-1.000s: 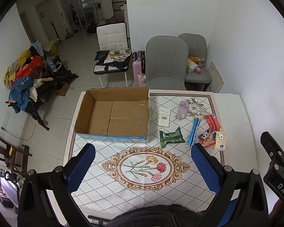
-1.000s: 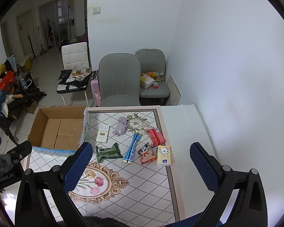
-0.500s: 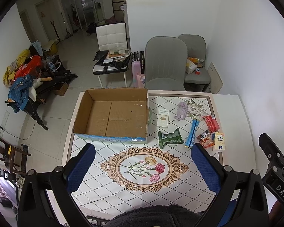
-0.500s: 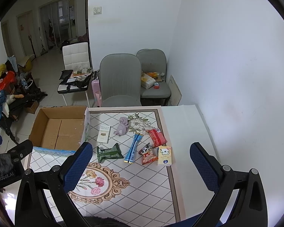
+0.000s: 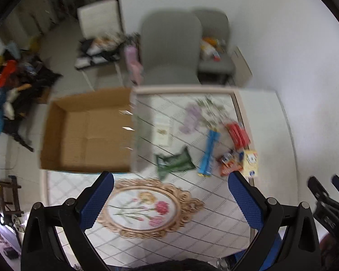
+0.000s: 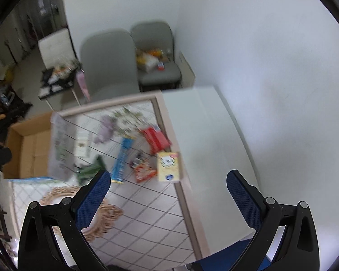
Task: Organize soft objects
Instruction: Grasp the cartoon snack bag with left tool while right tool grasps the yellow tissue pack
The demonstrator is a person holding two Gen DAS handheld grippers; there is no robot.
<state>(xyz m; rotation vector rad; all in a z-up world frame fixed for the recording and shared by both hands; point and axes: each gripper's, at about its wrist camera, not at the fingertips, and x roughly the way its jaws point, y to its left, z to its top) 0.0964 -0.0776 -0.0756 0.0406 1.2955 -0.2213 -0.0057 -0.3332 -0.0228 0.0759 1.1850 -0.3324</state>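
Soft packets lie on the patterned table: a green pack (image 5: 174, 163) (image 6: 89, 170), a blue strip pack (image 5: 209, 152) (image 6: 122, 158), a red pack (image 5: 237, 133) (image 6: 156, 139), a yellow tissue pack (image 5: 250, 163) (image 6: 169, 167), a small panda snack bag (image 5: 228, 164) (image 6: 142, 168), a lilac cloth (image 5: 191, 119) (image 6: 105, 129) and a white booklet (image 5: 162, 132) (image 6: 81, 145). An open empty cardboard box (image 5: 88, 133) (image 6: 27, 146) stands at the left. My left gripper (image 5: 169, 198) and right gripper (image 6: 168, 199) are both open, empty, above the table's near side.
Two grey chairs (image 5: 171, 49) (image 6: 108, 63) and a white chair (image 5: 99, 20) stand behind the table. A white wall is on the right. Clutter (image 5: 6, 85) fills the floor at the left. The right gripper shows at the left wrist view's right edge (image 5: 330, 201).
Both views are now blurred by motion. Both grippers have moved forward and lower towards the items; the right view has tilted. Nothing on the table has moved.
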